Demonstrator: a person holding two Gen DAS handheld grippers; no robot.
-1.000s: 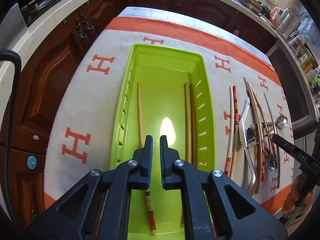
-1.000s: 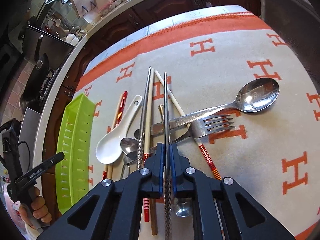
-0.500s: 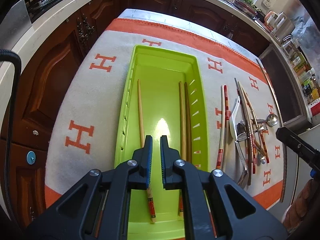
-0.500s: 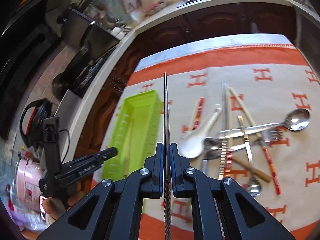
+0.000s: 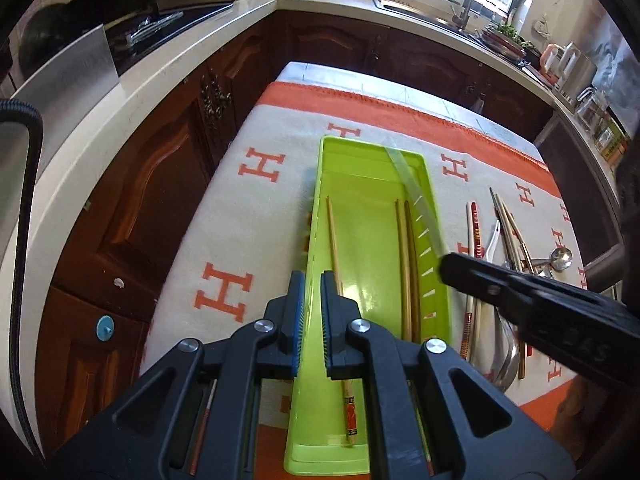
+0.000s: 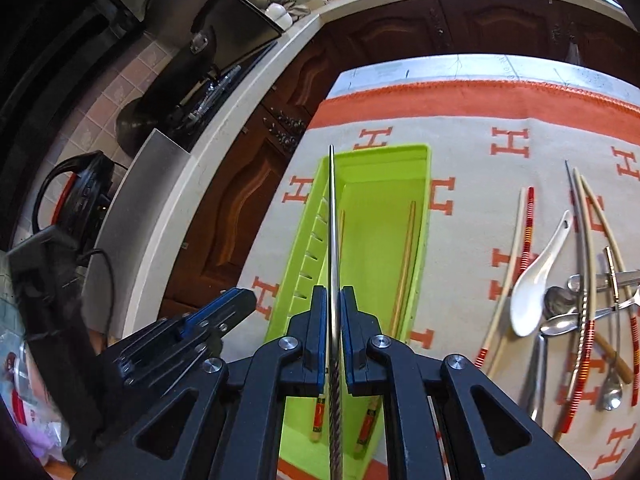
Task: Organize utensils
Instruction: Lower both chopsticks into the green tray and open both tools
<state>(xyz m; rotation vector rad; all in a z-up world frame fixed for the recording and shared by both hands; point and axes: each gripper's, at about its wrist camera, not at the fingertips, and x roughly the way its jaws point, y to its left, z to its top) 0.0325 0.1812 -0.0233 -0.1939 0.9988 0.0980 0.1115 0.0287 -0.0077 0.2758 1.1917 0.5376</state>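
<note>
Metal chopstick (image 6: 331, 216) sits clamped between the pads of my right hand-held gripper (image 6: 331, 330), its shaft running straight ahead and its tip reaching over the far end of the green tray (image 6: 424, 168); the jaws have just been opening slightly, yet both pads are on the shaft. In the left wrist view that chopstick (image 5: 408, 188) appears as a blurred streak above the tray's right wall. My left hand-held gripper (image 5: 311, 320) holds nothing; its jaws are drawn in to a narrow slot, positioned over the near left wall of the tray (image 5: 320, 200). Three wooden chopsticks lie lengthwise inside the tray: one (image 5: 333, 240) toward the left, two (image 5: 408, 264) side by side against the right wall. The tray rests on a surface covered by a beige cloth (image 5: 248, 220) with orange H marks and an orange border. To the right of the tray, well apart from it, I note the unsorted pile (image 6: 576, 304): a white ceramic spoon (image 6: 536, 292), metal spoons, and further chopsticks, several with red-striped ends, overlapping one another.
</note>
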